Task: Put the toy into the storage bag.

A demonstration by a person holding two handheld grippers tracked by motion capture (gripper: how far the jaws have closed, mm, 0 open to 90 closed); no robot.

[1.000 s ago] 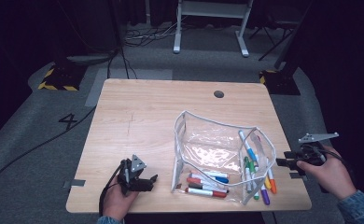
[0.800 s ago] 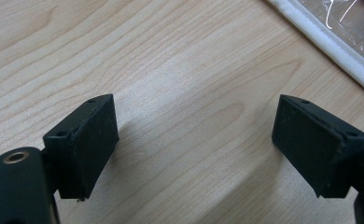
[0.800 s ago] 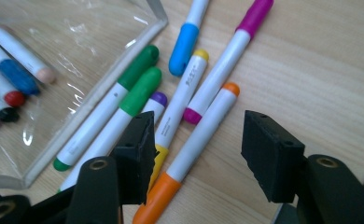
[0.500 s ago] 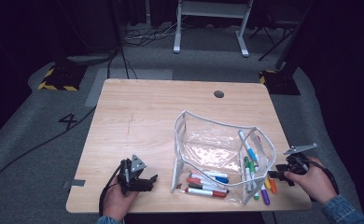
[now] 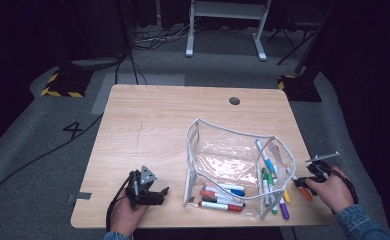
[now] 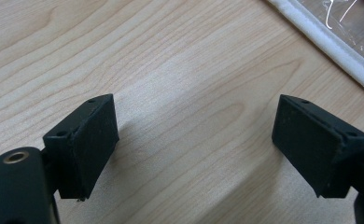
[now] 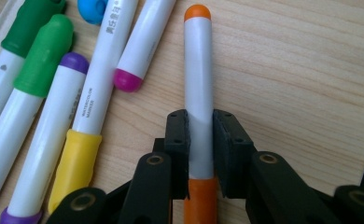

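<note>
A clear pouch with a white zip edge (image 5: pixel 233 155) lies open on the wooden table (image 5: pixel 158 120), with several markers inside and beside it. My right gripper (image 7: pixel 200 135) is shut on an orange marker (image 7: pixel 198 74), which lies flat on the wood at the pouch's right side (image 5: pixel 303 189). To its left lie a magenta marker (image 7: pixel 140 51), a yellow-capped marker (image 7: pixel 84 121), a purple one (image 7: pixel 45 140) and green ones (image 7: pixel 35 51). My left gripper (image 6: pixel 196 144) is open over bare wood at the front left (image 5: pixel 155 192), with the pouch's white edge (image 6: pixel 329 42) beyond it.
A round cable hole (image 5: pixel 234 101) sits near the table's far edge. The table's front edge is close under both hands. Grey floor with cables, a desk frame (image 5: pixel 223 30) and black-yellow blocks (image 5: pixel 60 85) lies beyond the table.
My right gripper came in from the table's right edge to the markers beside the pouch and shut on the orange marker. The left gripper has stayed in place.
</note>
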